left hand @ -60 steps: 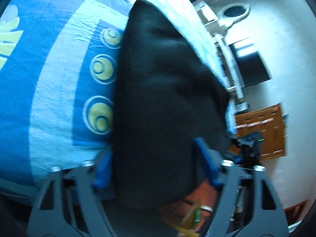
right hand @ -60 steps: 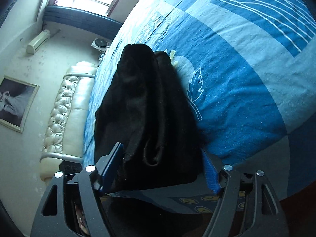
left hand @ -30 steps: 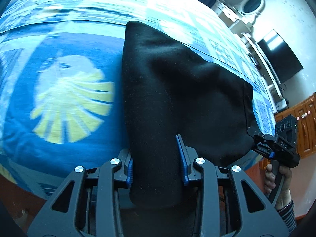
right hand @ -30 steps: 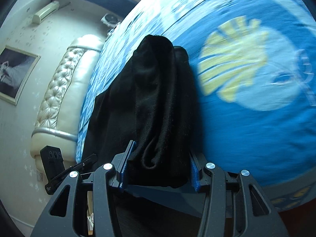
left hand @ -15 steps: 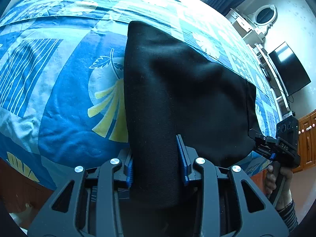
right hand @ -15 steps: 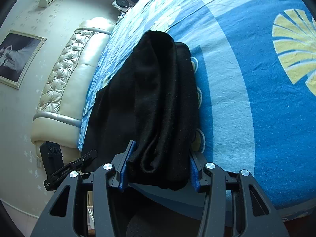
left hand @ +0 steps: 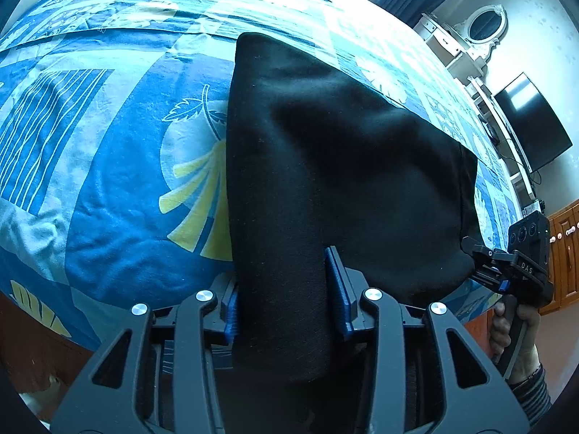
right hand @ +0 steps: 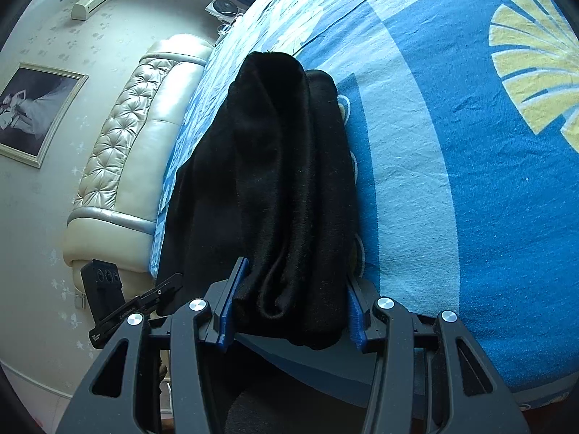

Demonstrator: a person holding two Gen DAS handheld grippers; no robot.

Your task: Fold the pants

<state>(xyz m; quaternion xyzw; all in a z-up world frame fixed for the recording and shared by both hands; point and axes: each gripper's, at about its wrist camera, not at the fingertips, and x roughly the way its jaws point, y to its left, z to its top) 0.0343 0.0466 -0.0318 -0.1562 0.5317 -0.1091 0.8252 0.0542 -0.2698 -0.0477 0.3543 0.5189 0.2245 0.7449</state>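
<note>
Black pants [left hand: 325, 162], folded into a thick bundle, lie across a blue patterned bedspread [left hand: 108, 162]. My left gripper [left hand: 282, 271] has one near corner of the bundle between its blue pads. Its jaws are opening, though both pads still touch the cloth. The right wrist view shows the other end of the pants [right hand: 282, 162], bunched in layered folds, with my right gripper [right hand: 296, 282] shut on it. Each gripper appears in the other's view: the right gripper [left hand: 506, 264] held by a hand [left hand: 514, 325], the left gripper [right hand: 159, 289] at the bed's edge.
A cream tufted headboard [right hand: 126, 152] and a framed picture [right hand: 36, 112] are on the left in the right wrist view. A wall television [left hand: 532, 123], a white dresser with an oval mirror [left hand: 481, 29] and wooden cabinets [left hand: 564, 253] stand beyond the bed [right hand: 452, 181].
Both grippers carried the pants sideways over the bedspread, then settled. The left jaws now stand slightly wider around the cloth. The right grip looks unchanged.
</note>
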